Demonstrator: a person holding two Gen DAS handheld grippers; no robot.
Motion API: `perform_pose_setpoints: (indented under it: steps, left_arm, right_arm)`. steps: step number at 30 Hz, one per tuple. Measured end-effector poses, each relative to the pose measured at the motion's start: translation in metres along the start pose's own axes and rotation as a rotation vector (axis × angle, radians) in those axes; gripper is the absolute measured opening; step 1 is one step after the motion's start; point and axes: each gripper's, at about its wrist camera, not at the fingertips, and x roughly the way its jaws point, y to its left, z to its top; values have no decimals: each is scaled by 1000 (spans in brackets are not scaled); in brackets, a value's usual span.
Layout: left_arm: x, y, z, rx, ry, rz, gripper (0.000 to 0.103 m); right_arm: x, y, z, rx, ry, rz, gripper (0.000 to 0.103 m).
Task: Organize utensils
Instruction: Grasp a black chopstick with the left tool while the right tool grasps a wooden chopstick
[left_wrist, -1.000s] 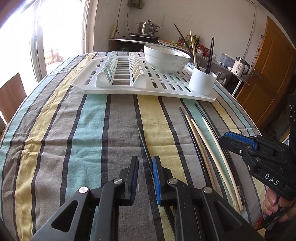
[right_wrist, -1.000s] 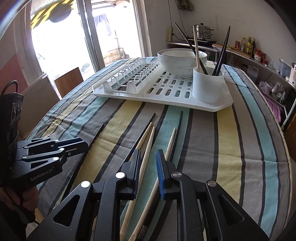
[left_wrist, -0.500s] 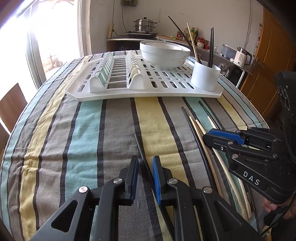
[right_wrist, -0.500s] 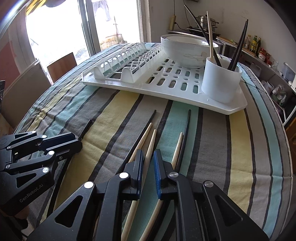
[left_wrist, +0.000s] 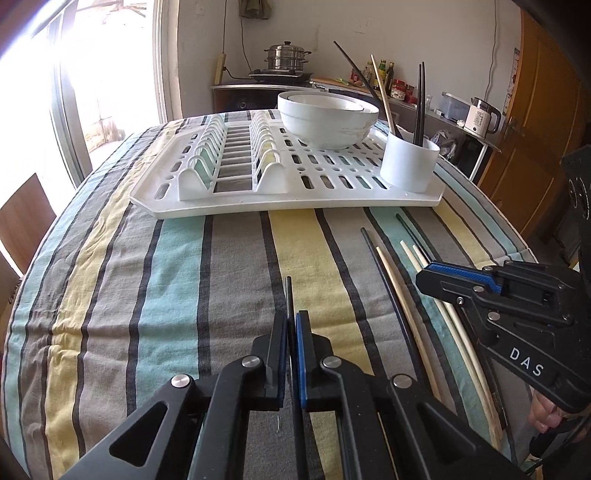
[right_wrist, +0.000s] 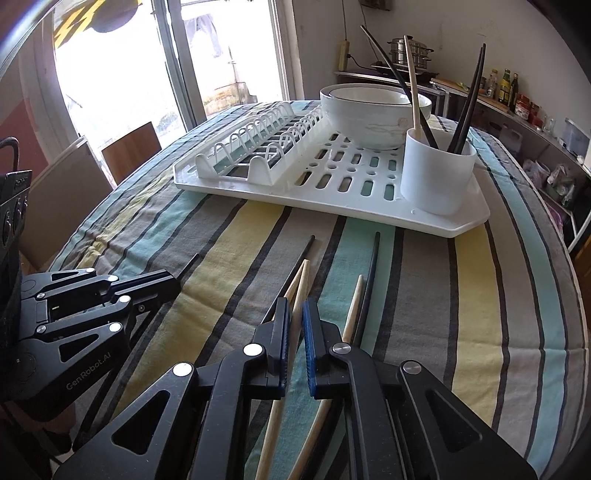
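My left gripper (left_wrist: 291, 318) is shut on a black chopstick (left_wrist: 288, 295) whose tip sticks out ahead of the pads, low over the striped cloth. My right gripper (right_wrist: 295, 308) straddles a wooden chopstick (right_wrist: 300, 286) on the cloth, its jaws a narrow gap apart around it. More black and wooden chopsticks (left_wrist: 391, 273) lie beside it. The white utensil cup (right_wrist: 436, 173) on the drying rack (right_wrist: 325, 192) holds a few chopsticks. Each gripper shows in the other's view: the right one (left_wrist: 491, 295), the left one (right_wrist: 110, 291).
Stacked white bowls (left_wrist: 328, 118) sit on the rack behind the cup. Wooden chairs (right_wrist: 129, 151) stand at the table's left side. A counter with a steamer pot (left_wrist: 286, 59), bottles and a kettle (left_wrist: 482, 118) runs along the back wall.
My left gripper's jaws closed onto the black chopstick. My right gripper's jaws narrowed around the wooden chopstick and moved forward a little.
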Motion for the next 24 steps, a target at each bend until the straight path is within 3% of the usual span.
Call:
perform_pose_setpoints:
  steps: [13, 24]
  left_arm:
    - [-58, 1, 34, 1, -144, -96, 4]
    - [-96, 1, 52, 5, -229, -124, 4]
  right_arm:
    - [-52, -9, 17, 56, -152, 60, 7]
    - [-86, -13, 24, 63, -238, 57, 6]
